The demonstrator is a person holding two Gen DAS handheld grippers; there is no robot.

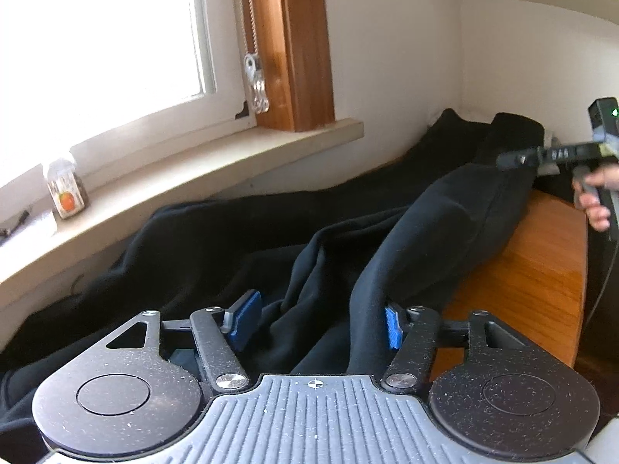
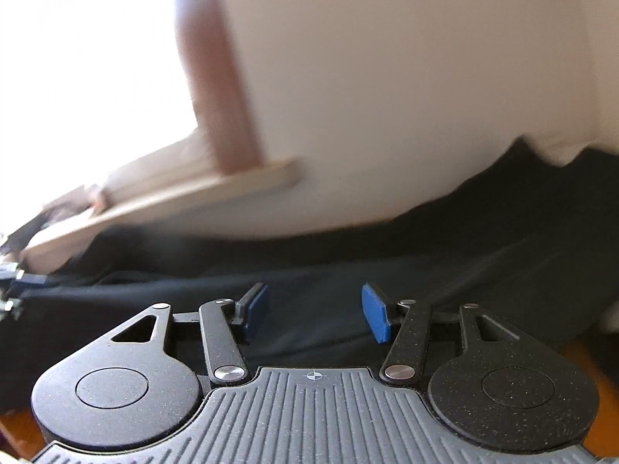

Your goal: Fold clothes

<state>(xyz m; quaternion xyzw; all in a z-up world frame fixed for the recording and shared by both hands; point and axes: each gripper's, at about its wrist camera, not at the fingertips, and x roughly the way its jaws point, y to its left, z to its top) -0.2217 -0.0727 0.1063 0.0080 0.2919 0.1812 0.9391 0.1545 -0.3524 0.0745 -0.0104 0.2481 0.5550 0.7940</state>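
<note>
My left gripper and right gripper both gape wide, holding nothing. The soft, rumpled black fabric garment stretches lengthwise along the glossy orange-brown wooden table toward the far corner.

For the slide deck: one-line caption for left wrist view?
Open left claw over a rumpled black garment on a wooden table beneath a windowsill.

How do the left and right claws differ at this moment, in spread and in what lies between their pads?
The left claw is spread wider than the right claw. A raised fold of the black garment stands between the left claw's pads; the right claw has flatter cloth ahead. The left view is sharp, the right view motion-blurred. Both are open, gripping nothing.
</note>
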